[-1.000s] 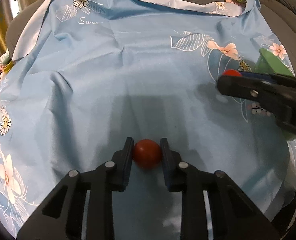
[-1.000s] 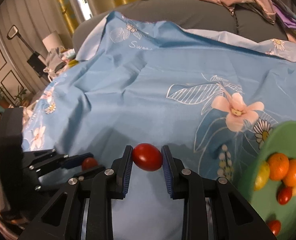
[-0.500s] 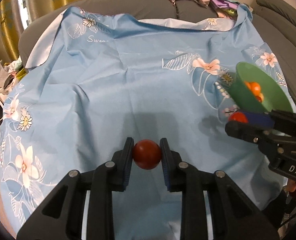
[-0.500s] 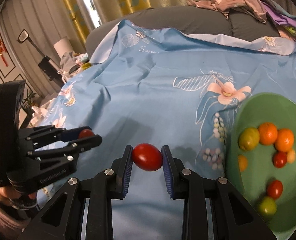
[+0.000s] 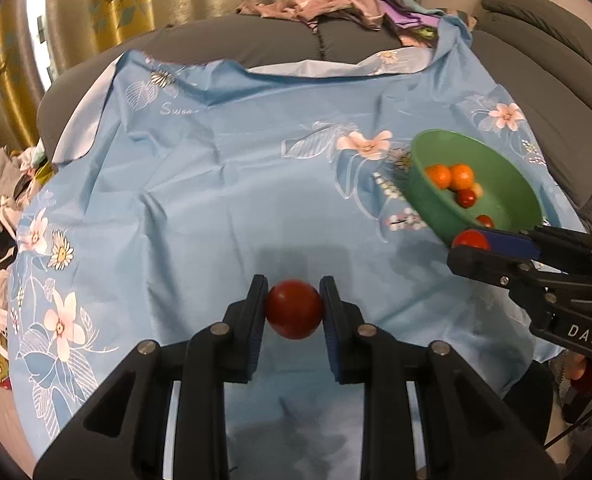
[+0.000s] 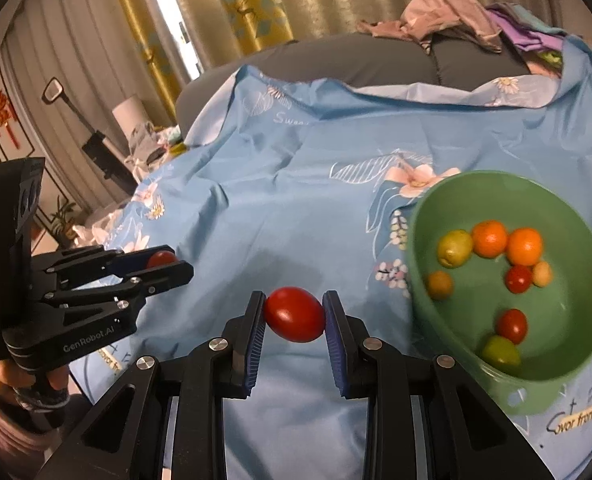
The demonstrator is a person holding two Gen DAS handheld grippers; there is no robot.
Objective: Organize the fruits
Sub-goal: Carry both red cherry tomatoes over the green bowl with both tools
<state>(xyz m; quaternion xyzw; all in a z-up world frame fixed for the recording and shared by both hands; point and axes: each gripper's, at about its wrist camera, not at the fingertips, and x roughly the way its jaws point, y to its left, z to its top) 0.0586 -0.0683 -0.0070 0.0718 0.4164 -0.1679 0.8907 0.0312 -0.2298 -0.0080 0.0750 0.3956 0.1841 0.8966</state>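
While held above the blue cloth (image 5: 223,200) | left hand-held gripper (image 5: 293,310) pinches dark-red tomato (image 5: 293,309) | right hand-held gripper (image 6: 294,314) pinches oval red tomato (image 6: 294,314) | green bowl (image 6: 568,360) beside it holds fruit.

Blue floral cloth (image 5: 223,184) — clothes heap (image 5: 328,2)

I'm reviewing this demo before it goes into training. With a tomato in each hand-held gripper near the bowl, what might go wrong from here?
1. The left hand-held gripper and right hand-held gripper would both head for the green bowl and may collide.
2. Each red tomato is pinched only at its sides, so it might slip or bruise.
3. A dropped tomato may bounce off the fruit in the bowl onto the blue cloth.
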